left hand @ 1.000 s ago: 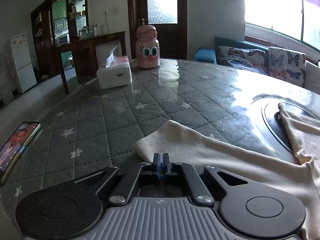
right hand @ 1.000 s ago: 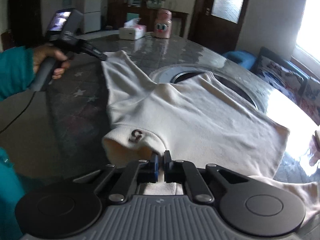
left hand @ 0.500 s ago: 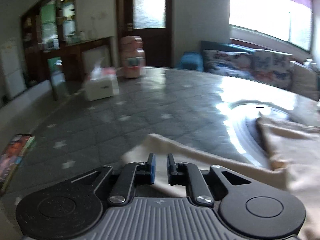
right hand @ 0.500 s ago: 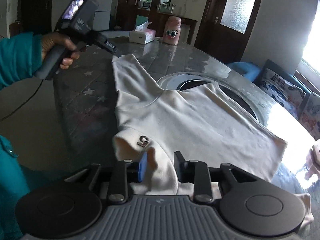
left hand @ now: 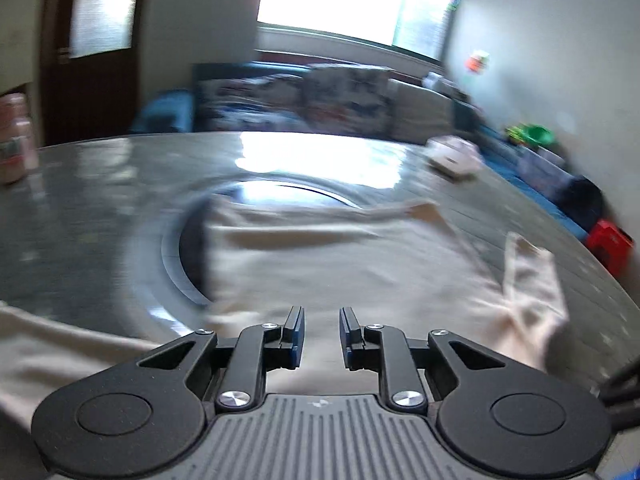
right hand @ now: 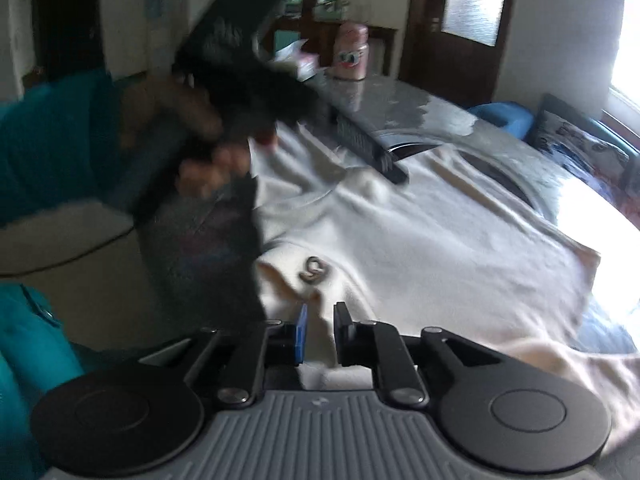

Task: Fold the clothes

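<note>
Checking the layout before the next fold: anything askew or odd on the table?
The cream shirt lies rumpled, draped partly over the table's round inset, one sleeve bunched up. Nothing looks spilled or damaged.

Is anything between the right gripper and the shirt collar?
Nothing visible. The open right gripper sits directly over the cream shirt at its collar; the left gripper is farther off, above the sleeve.

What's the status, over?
Left gripper open, right gripper open, nothing held. Cream long-sleeved top spread unfolded on grey quilted table. Nothing blocking it.
</note>
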`<state>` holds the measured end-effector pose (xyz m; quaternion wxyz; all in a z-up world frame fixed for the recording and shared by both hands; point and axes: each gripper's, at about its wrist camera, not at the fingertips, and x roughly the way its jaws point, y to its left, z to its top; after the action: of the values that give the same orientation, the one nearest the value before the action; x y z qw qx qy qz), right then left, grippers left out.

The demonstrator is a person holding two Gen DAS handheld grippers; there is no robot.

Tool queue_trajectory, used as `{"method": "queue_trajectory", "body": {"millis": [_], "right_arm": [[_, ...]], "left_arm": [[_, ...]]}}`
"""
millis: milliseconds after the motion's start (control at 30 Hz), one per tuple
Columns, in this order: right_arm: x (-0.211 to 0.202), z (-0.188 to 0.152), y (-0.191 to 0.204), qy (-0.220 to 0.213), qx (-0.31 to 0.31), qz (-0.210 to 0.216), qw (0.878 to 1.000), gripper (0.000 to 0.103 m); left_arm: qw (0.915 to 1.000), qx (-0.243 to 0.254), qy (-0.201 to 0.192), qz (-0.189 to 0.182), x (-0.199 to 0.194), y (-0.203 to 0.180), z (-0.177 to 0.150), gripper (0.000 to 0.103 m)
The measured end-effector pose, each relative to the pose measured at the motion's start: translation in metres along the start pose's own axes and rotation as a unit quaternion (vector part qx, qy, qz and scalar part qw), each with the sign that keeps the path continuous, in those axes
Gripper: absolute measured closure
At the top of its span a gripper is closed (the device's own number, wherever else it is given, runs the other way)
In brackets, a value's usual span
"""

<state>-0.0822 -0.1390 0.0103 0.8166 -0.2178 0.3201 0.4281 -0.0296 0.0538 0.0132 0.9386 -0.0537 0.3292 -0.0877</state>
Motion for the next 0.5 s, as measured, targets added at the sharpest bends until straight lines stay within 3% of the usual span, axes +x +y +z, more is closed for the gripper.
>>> {"method": "queue_trajectory", "body": {"millis": [267, 400, 500], "right_arm": [[-0.034, -0.010, -0.084, -0.005, 0.123, -0.107, 0.987, 0.091], [-0.025, -0.016, -0.142, 0.008, 0.200, -0.172, 0.965, 0.087], [-0.010, -0.021, -0.175, 0.014, 0.237, -0.202, 0.950, 0.085]], "left_arm": [[0.9956, 0.046, 0.022, -0.079, 0.011, -0.043, -0.024, 0.082], [0.9907, 0.070, 0.031, -0.112, 0.007, -0.059, -0.039, 0.082], [0.9882, 0.083, 0.028, -0.126, 0.001, -0.065, -0.048, 0.073]]}}
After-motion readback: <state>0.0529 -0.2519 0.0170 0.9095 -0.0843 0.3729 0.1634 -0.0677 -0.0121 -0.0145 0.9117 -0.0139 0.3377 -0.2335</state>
